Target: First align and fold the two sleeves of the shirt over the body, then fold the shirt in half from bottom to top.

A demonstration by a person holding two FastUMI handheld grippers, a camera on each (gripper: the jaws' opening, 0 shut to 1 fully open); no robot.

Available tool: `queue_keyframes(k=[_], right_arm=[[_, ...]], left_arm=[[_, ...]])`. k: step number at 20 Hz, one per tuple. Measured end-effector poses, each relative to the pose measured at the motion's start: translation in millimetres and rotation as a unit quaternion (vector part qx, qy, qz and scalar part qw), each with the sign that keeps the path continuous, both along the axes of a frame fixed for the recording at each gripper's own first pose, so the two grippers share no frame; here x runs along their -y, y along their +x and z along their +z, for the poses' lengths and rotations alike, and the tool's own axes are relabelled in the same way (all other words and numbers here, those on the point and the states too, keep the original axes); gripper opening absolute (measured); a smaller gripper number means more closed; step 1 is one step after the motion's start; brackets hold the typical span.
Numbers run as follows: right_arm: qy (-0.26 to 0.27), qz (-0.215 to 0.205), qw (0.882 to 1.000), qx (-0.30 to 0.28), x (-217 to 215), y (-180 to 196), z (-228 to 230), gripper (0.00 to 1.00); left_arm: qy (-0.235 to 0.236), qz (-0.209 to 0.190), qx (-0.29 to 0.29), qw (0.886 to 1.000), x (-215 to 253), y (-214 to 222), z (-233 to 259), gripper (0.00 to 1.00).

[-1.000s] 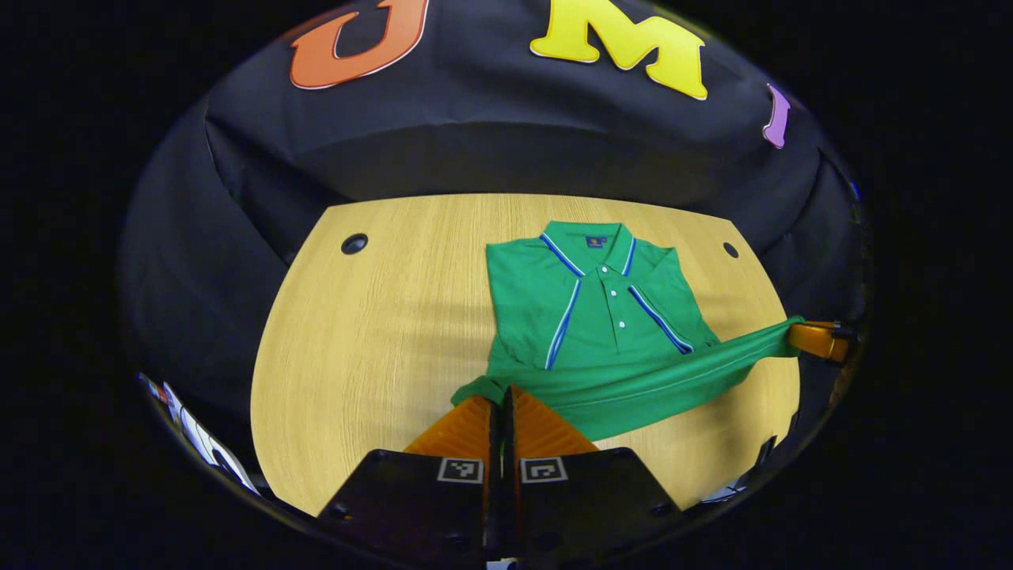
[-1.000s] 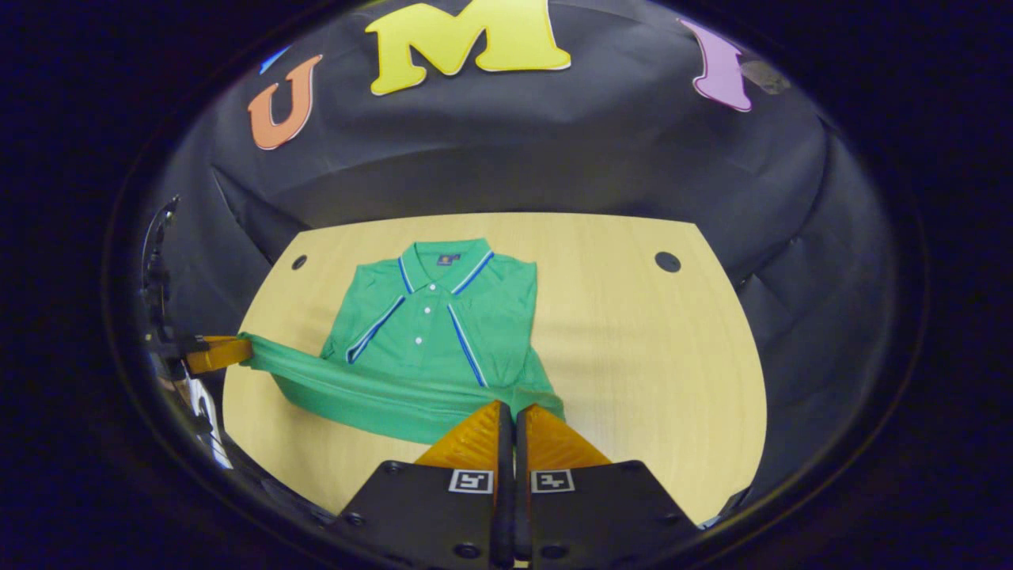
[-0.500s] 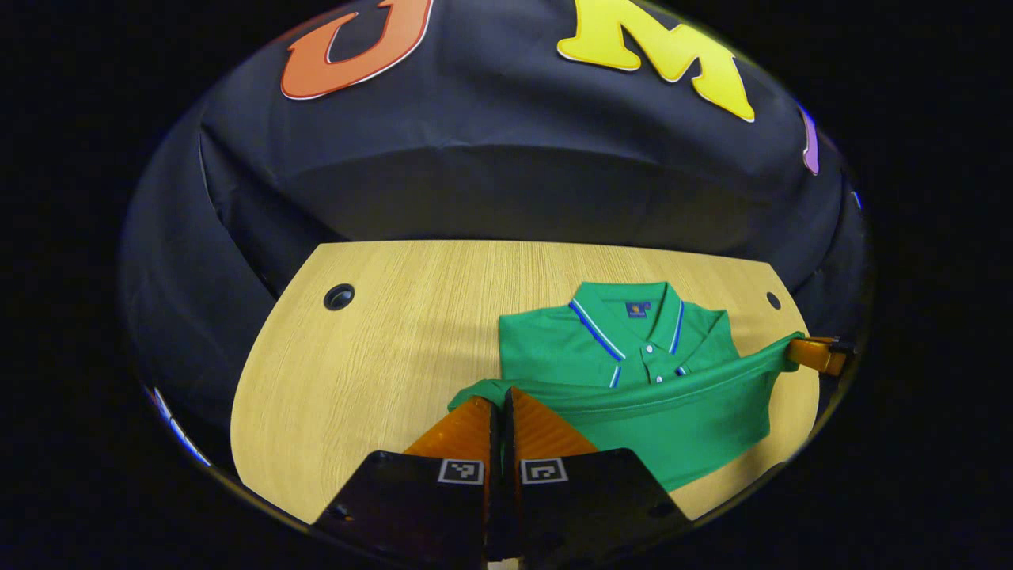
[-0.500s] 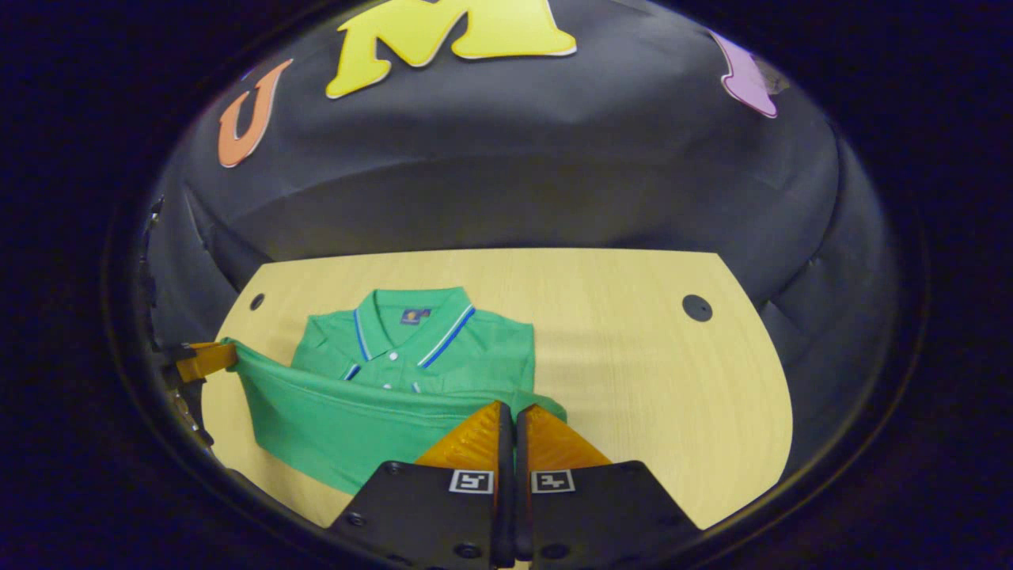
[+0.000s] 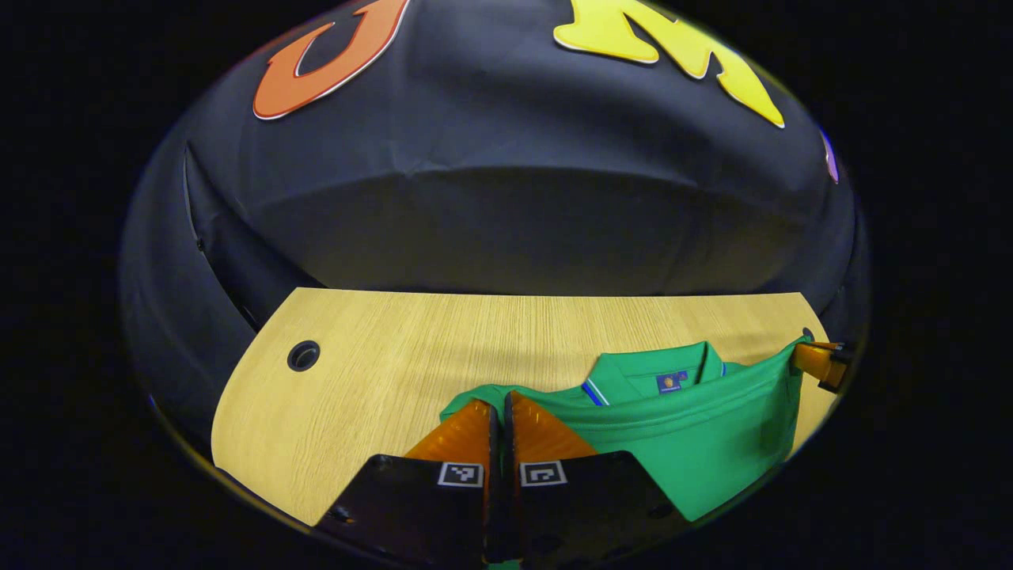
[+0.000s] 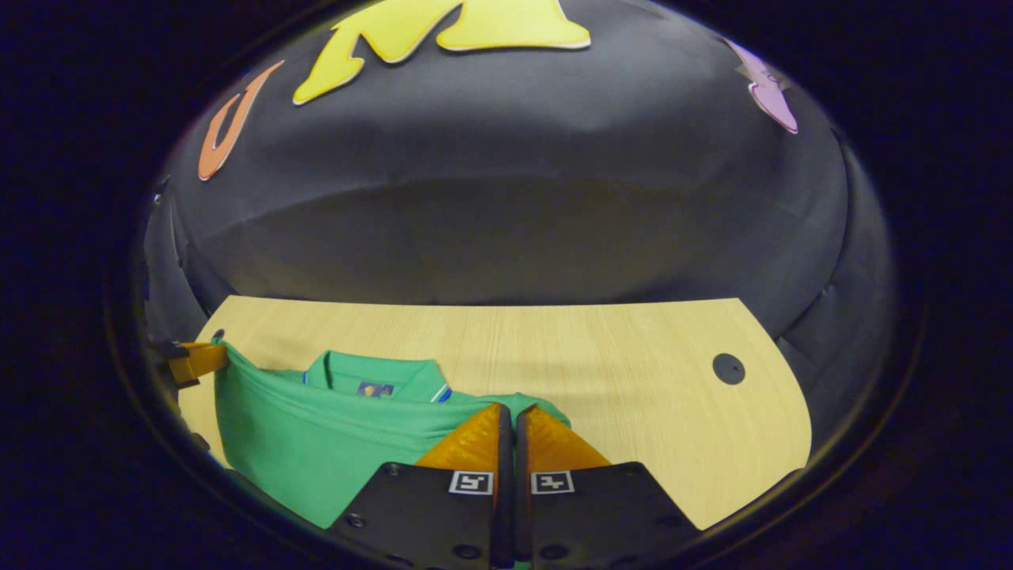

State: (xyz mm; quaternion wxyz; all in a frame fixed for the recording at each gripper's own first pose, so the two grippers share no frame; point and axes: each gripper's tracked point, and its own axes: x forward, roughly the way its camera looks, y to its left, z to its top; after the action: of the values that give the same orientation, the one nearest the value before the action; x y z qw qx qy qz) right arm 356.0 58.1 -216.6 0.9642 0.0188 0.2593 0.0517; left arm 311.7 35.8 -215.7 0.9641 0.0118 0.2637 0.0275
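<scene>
Shirt (image 5: 696,443) fabric, green, lies on a pale wooden desk (image 5: 396,372) with its bottom hem lifted and stretched in a taut band between the two claws. In the left gripper view, the left claw (image 5: 498,412) has its fingers pressed together on one corner of that hem, the cloth bunched right at the fingertips. At the right edge of the same view the right claw (image 5: 815,360) pinches the opposite corner, and the hem runs straight from one to the other. Behind the raised band the collar (image 5: 673,372) peeks out, with a small dark tag inside it and a blue-and-white stripe along its edge. The collar sits toward the far edge of the desk, close to the black cloth wall (image 5: 506,222).

In the right gripper view, the right claw (image 6: 508,419) is likewise closed on the hem corner, with green cloth gathered at its tips. The left claw (image 6: 198,360) appears at the left edge of that view, holding the other corner. The raised layer of shirt (image 6: 316,443) hangs down toward the near side and covers most of the body, leaving the collar (image 6: 372,372) showing above it. A round dark hole (image 6: 728,369) marks the desk near its right far corner, and another hole (image 5: 303,355) sits near the left far corner in the left gripper view.
</scene>
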Motion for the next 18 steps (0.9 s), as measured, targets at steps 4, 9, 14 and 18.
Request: queue_keyframes(k=[4, 9, 14, 18], right_arm=[[-0.003, -0.001, 1.000, -0.019, 0.8, 17.9, -30.1, 0.02], [0.006, -0.012, 1.000, -0.028, 5.0, 22.9, -43.3, 0.08], [-0.001, -0.009, 0.999, -0.034, 12.3, 10.0, -32.7, 0.61], [0.013, -0.020, 1.000, -0.005, 16.9, -7.1, 9.4, 0.98]], left_arm=[[0.019, -0.012, 0.004, 1.000, 2.5, 24.0, -19.7, 0.03], [0.028, -0.026, -0.009, 0.999, 12.3, 30.2, -38.0, 0.01], [-0.026, -0.030, 0.002, 0.999, 27.0, 21.4, -21.8, 0.62], [-0.024, -0.028, 0.021, 0.999, 28.3, 6.5, 15.5, 1.00]])
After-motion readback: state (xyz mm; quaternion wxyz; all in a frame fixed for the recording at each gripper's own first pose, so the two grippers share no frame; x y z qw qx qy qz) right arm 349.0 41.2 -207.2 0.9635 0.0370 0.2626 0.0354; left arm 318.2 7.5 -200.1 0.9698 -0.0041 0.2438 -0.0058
